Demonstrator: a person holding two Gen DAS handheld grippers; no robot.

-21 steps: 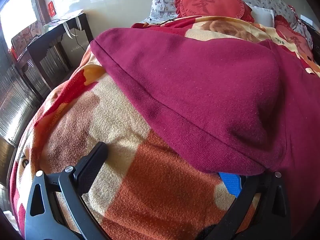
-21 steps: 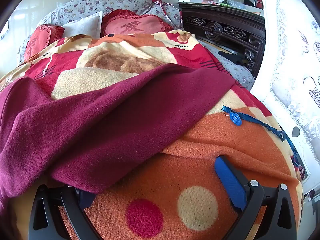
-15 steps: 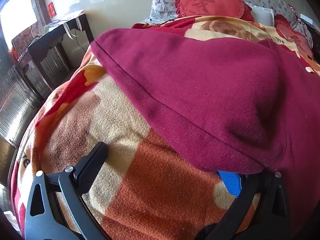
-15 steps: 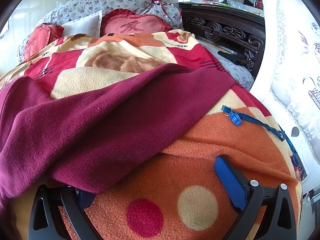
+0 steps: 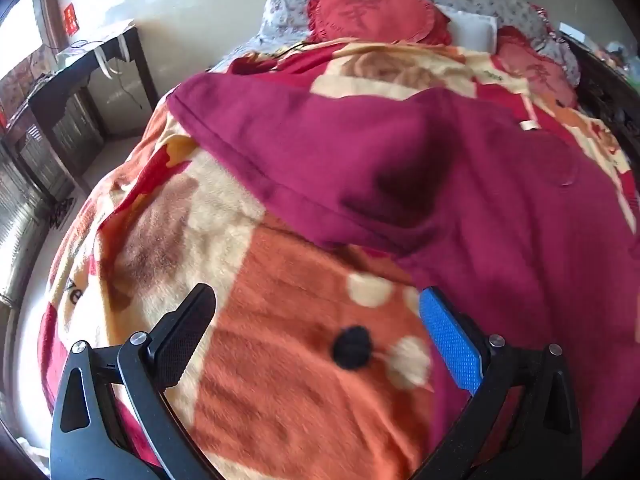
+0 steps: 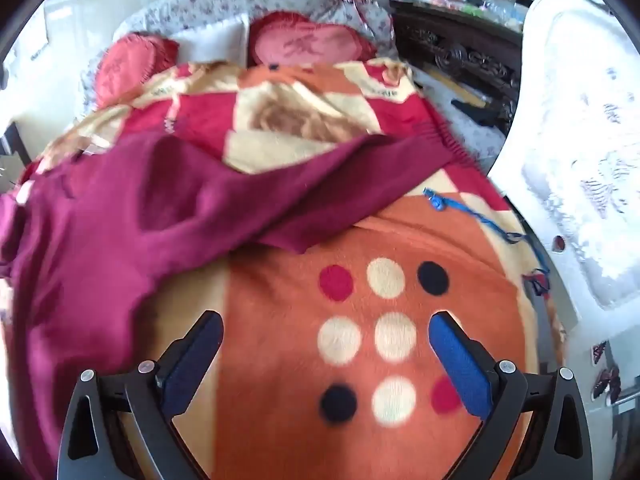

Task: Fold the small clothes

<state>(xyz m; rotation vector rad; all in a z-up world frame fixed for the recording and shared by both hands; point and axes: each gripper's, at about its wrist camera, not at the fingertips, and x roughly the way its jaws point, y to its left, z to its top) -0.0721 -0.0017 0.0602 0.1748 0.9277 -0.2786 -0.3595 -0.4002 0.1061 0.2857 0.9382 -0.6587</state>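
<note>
A maroon garment (image 5: pixel 420 168) lies spread and partly folded over on the patterned blanket (image 5: pixel 280 360) of a bed. In the right wrist view it (image 6: pixel 160 208) fills the left and middle. My left gripper (image 5: pixel 316 304) is open and empty, just in front of the garment's near edge. My right gripper (image 6: pixel 326 328) is open and empty over the spotted orange part of the blanket (image 6: pixel 360 320), to the right of the garment's hem.
Red cushions (image 5: pixel 372 8) and floral pillows (image 6: pixel 240 4) sit at the head of the bed. A dark desk (image 5: pixel 80 92) stands to the left. A carved dark headboard (image 6: pixel 460 56) and a white padded chair (image 6: pixel 580 160) stand to the right. A blue lanyard (image 6: pixel 468 212) lies on the blanket.
Both grippers have pulled back and up from the garment. The cloth that lay over each gripper's inner finger now lies free on the blanket, and both views are motion-blurred.
</note>
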